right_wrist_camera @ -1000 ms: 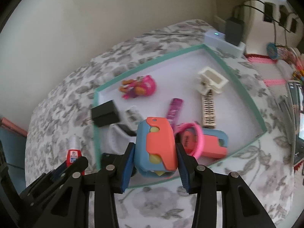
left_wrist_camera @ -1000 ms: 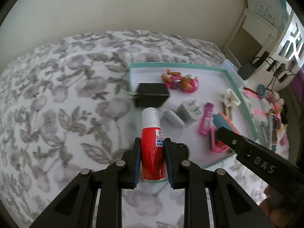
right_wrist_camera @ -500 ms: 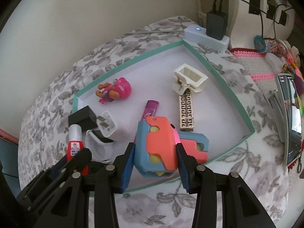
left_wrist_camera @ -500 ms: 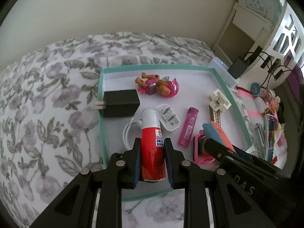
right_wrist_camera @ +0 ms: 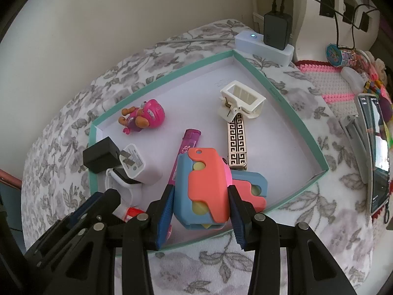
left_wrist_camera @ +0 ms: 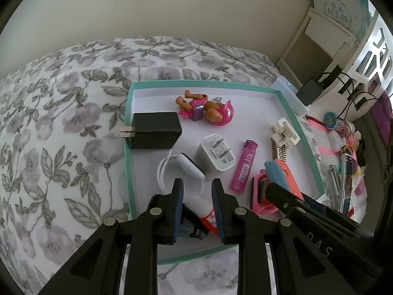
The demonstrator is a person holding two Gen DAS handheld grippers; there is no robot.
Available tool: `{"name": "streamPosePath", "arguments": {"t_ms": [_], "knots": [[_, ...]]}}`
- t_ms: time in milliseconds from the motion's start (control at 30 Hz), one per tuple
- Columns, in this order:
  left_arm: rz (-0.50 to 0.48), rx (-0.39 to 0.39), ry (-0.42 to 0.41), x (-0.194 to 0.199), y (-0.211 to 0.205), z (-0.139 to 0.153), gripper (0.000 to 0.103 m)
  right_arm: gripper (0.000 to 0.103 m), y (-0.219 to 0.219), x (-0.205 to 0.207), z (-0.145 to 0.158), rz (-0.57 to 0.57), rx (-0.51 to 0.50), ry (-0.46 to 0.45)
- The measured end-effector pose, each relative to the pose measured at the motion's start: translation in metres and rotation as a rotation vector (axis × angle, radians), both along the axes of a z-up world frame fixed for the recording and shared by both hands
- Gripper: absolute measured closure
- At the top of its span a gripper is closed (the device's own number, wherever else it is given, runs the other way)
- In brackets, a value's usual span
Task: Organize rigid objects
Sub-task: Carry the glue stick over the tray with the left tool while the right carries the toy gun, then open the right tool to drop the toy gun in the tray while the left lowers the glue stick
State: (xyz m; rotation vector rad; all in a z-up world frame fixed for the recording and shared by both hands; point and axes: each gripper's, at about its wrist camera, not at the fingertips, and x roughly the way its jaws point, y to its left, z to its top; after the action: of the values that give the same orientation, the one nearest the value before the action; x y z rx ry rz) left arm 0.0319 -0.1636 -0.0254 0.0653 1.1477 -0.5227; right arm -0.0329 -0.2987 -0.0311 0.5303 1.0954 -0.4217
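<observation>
My left gripper point(left_wrist_camera: 197, 191) hangs over the near left corner of the teal-rimmed white tray point(left_wrist_camera: 258, 108). It is shut on a red bottle with a white cap point(left_wrist_camera: 200, 205), which sits low and tilted between the pads. From the right wrist view the bottle point(right_wrist_camera: 132, 213) shows just under that gripper point(right_wrist_camera: 103, 199). My right gripper point(right_wrist_camera: 200, 196) is shut on a blue and orange toy point(right_wrist_camera: 205, 184). It is held over the tray's point(right_wrist_camera: 196, 93) front edge, above a second blue and orange toy point(right_wrist_camera: 250, 189) and a pink ring.
In the tray lie a black charger point(left_wrist_camera: 156, 134), white charger point(left_wrist_camera: 216, 152), white watch band point(left_wrist_camera: 181, 167), pink lighter point(left_wrist_camera: 244, 169), pup figure point(left_wrist_camera: 208, 108), white clip point(right_wrist_camera: 243, 102) and gold patterned bar point(right_wrist_camera: 237, 142). A power strip point(right_wrist_camera: 262, 44) and a phone point(right_wrist_camera: 375, 147) sit on the flowered bedding.
The left gripper has come in over the tray and lower. The bottle stood straight up between the pads; now it sits low and tilted. The right gripper still grips its toy.
</observation>
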Motion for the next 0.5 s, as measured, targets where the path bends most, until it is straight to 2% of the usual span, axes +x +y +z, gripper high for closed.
{"name": "streamPosePath", "arguments": {"t_ms": [300,433,500], "knots": [[0.099,0.045,0.007,0.008,0.019,-0.001,0.077,0.058,0.003,0.001,-0.001,0.012,-0.002,0.011],[0.141,0.050,0.015,0.011,0.028,-0.001,0.065,0.057,0.006,0.003,0.000,0.022,-0.016,0.015],[0.156,0.051,0.018,0.013,0.031,-0.001,0.064,0.055,0.007,0.005,-0.001,0.029,-0.027,0.023]]}}
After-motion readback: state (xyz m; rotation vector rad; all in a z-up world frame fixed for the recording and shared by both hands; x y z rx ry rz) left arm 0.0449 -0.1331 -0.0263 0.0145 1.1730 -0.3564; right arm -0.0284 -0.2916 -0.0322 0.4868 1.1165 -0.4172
